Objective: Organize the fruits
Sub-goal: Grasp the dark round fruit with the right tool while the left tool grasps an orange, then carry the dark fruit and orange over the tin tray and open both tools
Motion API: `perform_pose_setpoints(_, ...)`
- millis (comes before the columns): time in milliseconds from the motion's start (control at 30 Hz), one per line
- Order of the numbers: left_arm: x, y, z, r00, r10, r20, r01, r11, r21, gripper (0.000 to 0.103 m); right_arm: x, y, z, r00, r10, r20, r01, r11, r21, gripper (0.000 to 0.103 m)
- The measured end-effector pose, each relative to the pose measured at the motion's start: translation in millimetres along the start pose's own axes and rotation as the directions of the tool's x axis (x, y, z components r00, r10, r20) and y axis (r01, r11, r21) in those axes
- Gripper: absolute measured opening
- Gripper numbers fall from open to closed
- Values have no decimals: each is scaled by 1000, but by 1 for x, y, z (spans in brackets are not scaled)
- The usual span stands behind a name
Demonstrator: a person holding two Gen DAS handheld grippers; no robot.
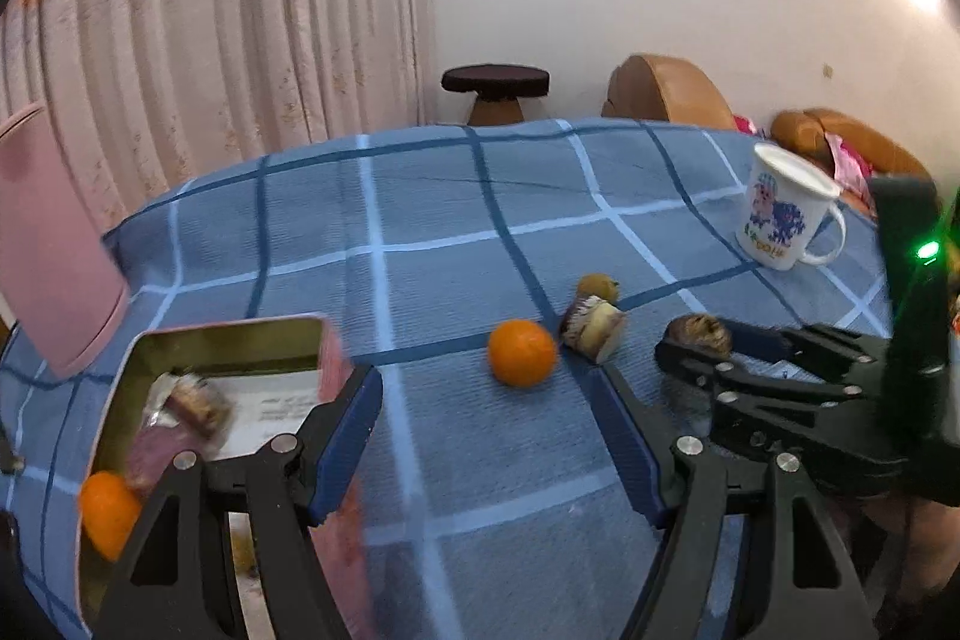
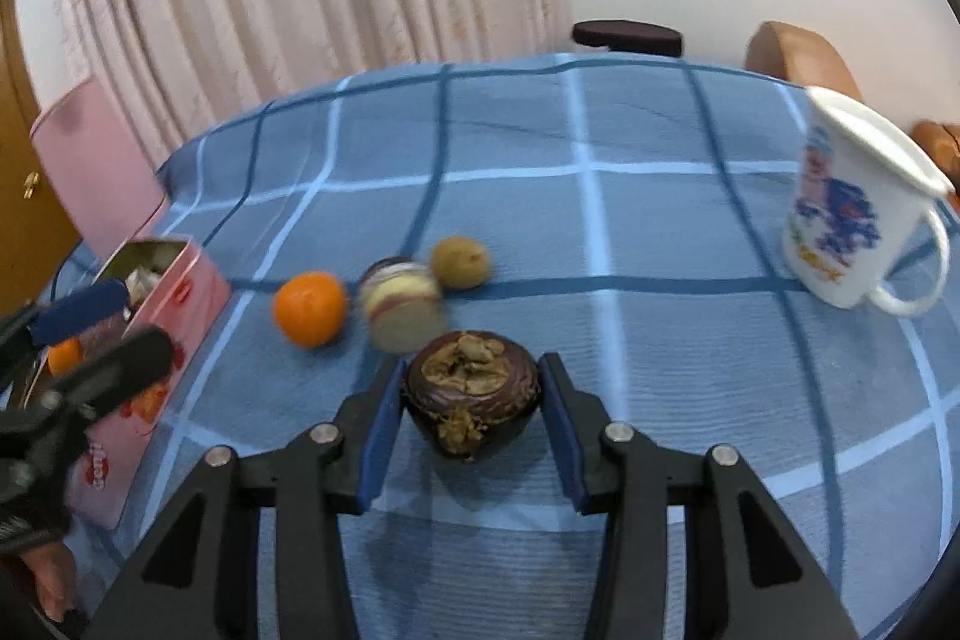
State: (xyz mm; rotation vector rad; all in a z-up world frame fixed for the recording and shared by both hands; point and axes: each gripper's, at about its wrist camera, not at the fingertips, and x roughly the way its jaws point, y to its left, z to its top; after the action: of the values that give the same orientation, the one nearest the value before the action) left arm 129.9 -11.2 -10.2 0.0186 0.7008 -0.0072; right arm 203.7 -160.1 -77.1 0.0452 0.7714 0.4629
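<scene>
Right claw [image 2: 471, 412] grips a dark purple, round mangosteen [image 2: 472, 403] with a dried brown calyx, its blue-padded fingers [image 2: 384, 430] pressed against both flanks of the fruit above the blue checked tablecloth [image 2: 600, 232]. Just ahead of that claw and slightly to its left lies a cut, blurred piece of purple-skinned fruit with pale flesh [image 2: 403, 301]. Left of that piece sits a round orange tangerine [image 2: 310, 308], and beyond the piece on its right, touching or nearly touching it, rests a small brownish-green round fruit [image 2: 461, 262]. Far ahead to the right of this claw stands a white enamel mug with a blue cartoon print [image 2: 852, 214].

Left claw [image 1: 489, 436] hangs open, its blue-padded fingers [image 1: 345, 445] spread wide with nothing between them. Directly ahead of it is the same tangerine [image 1: 521, 352], with the cut piece [image 1: 591, 331] just to the right and the brownish fruit [image 1: 598, 287] behind that. To the left of this claw, partly behind its left finger, lies an open pink rectangular metal tin [image 1: 240, 346] holding a second tangerine [image 1: 108, 514] and some blurred wrapped items I cannot identify. The tin's pink lid [image 1: 57, 256] stands further left. To this claw's right the other claw [image 1: 696, 349] holds the mangosteen [image 1: 699, 331].
</scene>
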Motion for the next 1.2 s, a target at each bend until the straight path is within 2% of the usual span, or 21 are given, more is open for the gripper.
perform_pose_setpoints(200,31,-17,7,998,35,-43,-33,998,55,73,-9,-21,0,999,22,33,-24,997,75,47)
perform_pose_setpoints(267,39,-20,9,997,47,-56,-43,997,71,69,-9,-21,0,999,28,33,-30,997,75,48)
perform_pose_setpoints(333,47,-21,12,997,35,-76,-29,996,80,56,-10,-19,0,999,30,38,-33,997,68,47)
perform_pose_setpoints(367,51,-23,12,996,36,-87,-29,996,89,54,-10,-19,0,999,29,41,-32,997,66,48)
perform_pose_setpoints(600,80,-20,13,987,19,-158,-10,998,60,51,-11,-19,-1,998,42,44,-44,997,57,48)
perform_pose_setpoints(667,86,-20,12,984,6,-176,2,999,45,47,-10,-17,-1,998,44,39,-46,998,51,48)
perform_pose_setpoints(733,88,-19,13,985,-4,-174,11,999,38,38,-10,-17,-1,998,46,38,-48,998,47,48)
perform_pose_setpoints(767,88,-19,14,985,-4,-173,11,999,41,37,-10,-17,-1,998,47,39,-48,998,46,48)
perform_pose_setpoints(933,82,-17,10,986,-15,-164,21,999,34,36,-14,-15,-2,997,51,61,-53,998,37,48)
perform_pose_setpoints(1200,54,-19,-1,994,-28,-106,32,999,40,36,-26,-3,-7,994,29,108,-29,1000,-6,48)
